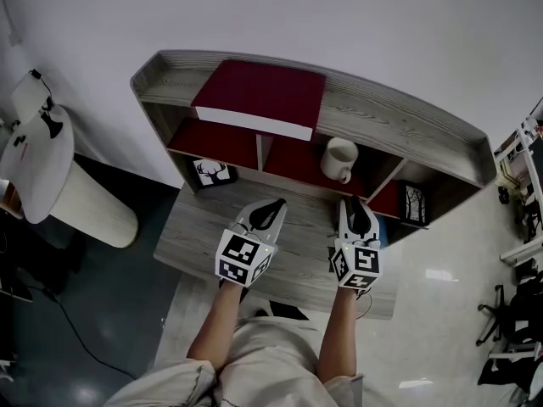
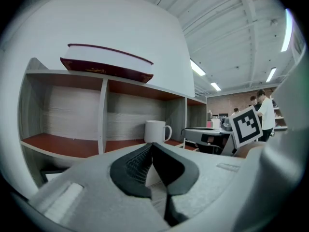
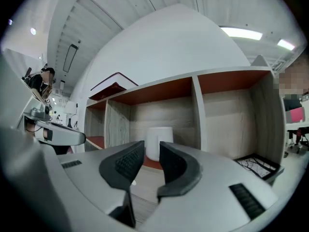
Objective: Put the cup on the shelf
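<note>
A white cup with a handle stands upright in the middle compartment of the wooden shelf, on its red floor. Both grippers hover over the desk, a short way in front of the shelf. My left gripper is shut and holds nothing; in the left gripper view the cup sits beyond its closed tips. My right gripper points at the cup and is open with a narrow gap. In the right gripper view the cup shows through that gap, clear of the jaws.
A thick dark red book lies on top of the shelf. Two small framed pictures lean under the shelf: a deer one at left and a tree one at right. The grey wooden desk extends under the grippers. A white rounded object stands far left.
</note>
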Tool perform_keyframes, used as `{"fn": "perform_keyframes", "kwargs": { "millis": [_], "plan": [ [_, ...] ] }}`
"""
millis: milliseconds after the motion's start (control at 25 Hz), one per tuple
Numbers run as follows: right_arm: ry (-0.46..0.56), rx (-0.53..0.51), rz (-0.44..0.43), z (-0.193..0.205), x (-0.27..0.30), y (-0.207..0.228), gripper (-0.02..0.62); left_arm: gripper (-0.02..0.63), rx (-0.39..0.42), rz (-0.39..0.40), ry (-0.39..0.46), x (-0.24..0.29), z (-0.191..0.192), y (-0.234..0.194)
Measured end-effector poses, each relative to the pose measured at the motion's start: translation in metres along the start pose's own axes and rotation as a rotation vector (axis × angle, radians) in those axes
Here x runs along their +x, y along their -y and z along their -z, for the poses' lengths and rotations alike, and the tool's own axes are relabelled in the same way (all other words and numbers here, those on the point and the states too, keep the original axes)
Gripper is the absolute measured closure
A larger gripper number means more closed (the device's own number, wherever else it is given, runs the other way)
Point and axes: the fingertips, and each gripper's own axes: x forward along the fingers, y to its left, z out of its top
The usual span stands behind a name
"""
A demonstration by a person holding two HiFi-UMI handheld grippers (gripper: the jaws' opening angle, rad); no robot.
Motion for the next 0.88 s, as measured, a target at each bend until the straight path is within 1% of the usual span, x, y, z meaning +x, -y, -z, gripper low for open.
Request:
{"fn": "perform_keyframes", "kwargs": {
  "millis": [200,440,680,760,880],
  "plan": [
    [-0.020,-0.002,0.008,0.011,-0.041,-0.004,0.492,0.595,-0.018,-0.002,0.004,-0.026,0.011,0.025],
    [-0.053,-0.001,0.024,0.030,-0.084,-0.003,0.499,0.595,-0.037,0.005,-0.022,-0.051,0.036,0.054],
    [-0.044,-0.028,0.026,0.023,-0.109,-0.007,0.515,0.595,-0.074,-0.012,0.007,-0.068,0.034,0.065],
    [-0.030,-0.045,0.014,0.021,-0.114,-0.012,0.551,0.595,-0.089,-0.013,0.013,-0.070,0.036,0.068],
    [-0.030,-0.050,-0.015,0.021,-0.117,-0.017,0.555,0.595,-0.103,-0.021,0.016,-0.072,0.037,0.074]
  ]
}}
